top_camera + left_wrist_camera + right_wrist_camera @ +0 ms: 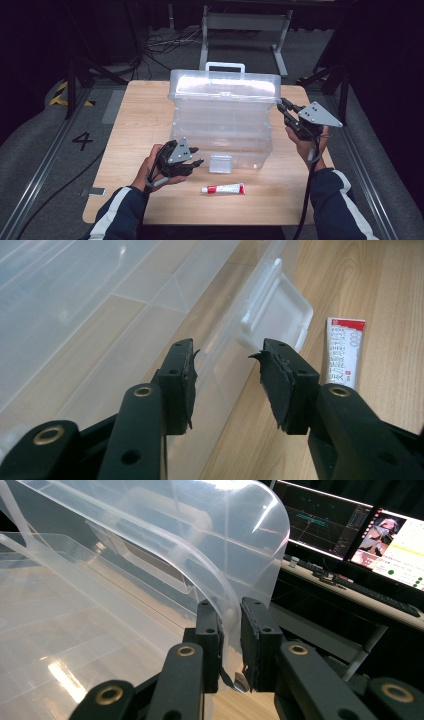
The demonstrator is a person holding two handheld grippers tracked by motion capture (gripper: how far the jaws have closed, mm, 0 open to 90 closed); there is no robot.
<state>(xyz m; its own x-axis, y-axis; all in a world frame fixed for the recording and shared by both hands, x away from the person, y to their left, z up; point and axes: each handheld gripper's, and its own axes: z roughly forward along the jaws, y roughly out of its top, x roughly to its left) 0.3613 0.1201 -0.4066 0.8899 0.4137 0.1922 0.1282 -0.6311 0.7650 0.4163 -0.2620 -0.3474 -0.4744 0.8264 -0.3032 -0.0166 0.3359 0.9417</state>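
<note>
A clear plastic storage box [222, 130] with a white carry handle [225, 65] stands on the wooden table [140, 120]. Its lid [225, 85] is gripped at the right corner by my right gripper [281, 104]. In the right gripper view the lid's curved edge [200, 535] runs between the jaws of that gripper [227, 607], which are shut on it. My left gripper [199, 156] is open at the box's front left, close to the front latch flap [220, 163]. Its jaws [227, 352] hold nothing, and the latch flap [280, 310] lies just ahead. A white and red tube [223, 189] lies in front of the box.
The tube [344, 350] lies to the right of my left jaws on bare wood. Monitors [350, 535] and a desk stand beyond the table's right side. Dark floor, cables and a metal stand [245, 30] lie behind the table.
</note>
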